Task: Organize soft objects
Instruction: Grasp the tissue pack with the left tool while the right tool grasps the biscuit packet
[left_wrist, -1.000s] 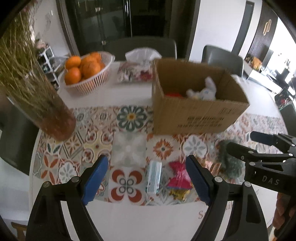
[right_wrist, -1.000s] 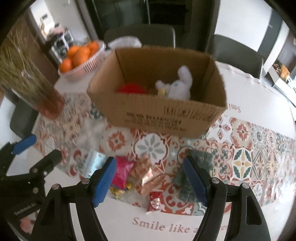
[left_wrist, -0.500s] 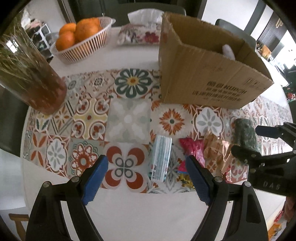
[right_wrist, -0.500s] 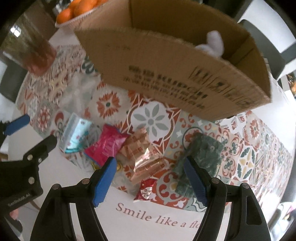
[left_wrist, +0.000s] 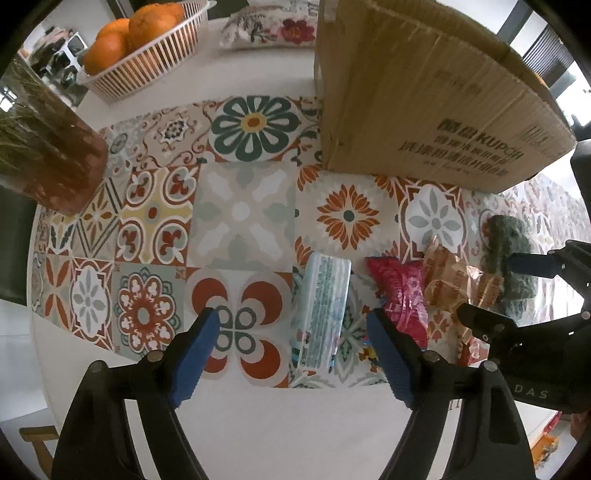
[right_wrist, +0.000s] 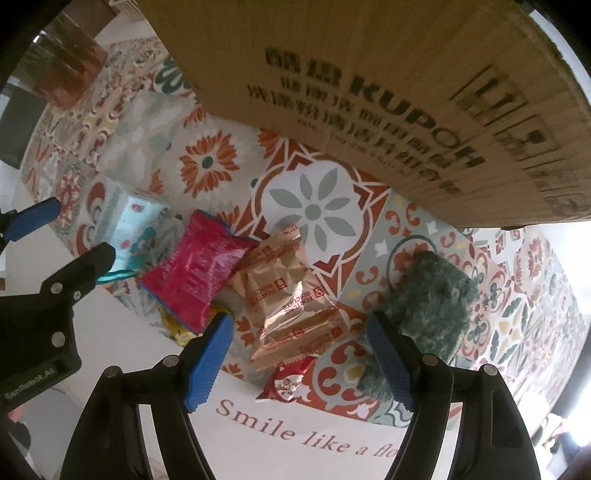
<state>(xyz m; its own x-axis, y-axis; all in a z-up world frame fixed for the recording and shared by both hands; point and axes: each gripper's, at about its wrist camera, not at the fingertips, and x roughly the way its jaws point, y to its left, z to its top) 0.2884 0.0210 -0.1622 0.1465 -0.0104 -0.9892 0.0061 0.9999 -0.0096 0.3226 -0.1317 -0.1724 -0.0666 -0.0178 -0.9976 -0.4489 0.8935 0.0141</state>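
Soft packets lie in a row on the patterned tablecloth before a cardboard box (left_wrist: 424, 96). A pale blue tissue pack (left_wrist: 320, 310) lies between the fingers of my open left gripper (left_wrist: 291, 350), just below it. A pink packet (right_wrist: 195, 273), a gold biscuit packet (right_wrist: 291, 291), a small red wrapper (right_wrist: 288, 380) and a dark green fuzzy pouch (right_wrist: 428, 302) lie to its right. My open right gripper (right_wrist: 299, 354) hangs low over the gold packet, its right finger at the pouch's edge. The box (right_wrist: 369, 92) interior is hidden.
A white basket of oranges (left_wrist: 144, 48) and a floral tissue pouch (left_wrist: 269, 26) stand at the back. A glass vase of dried grass (left_wrist: 48, 158) stands at the left. The table's white front edge (left_wrist: 277, 424) lies under both grippers.
Both grippers have dropped and moved forward toward the packets. The box now fills the top of both views and its contents have gone out of sight. Both stay open.
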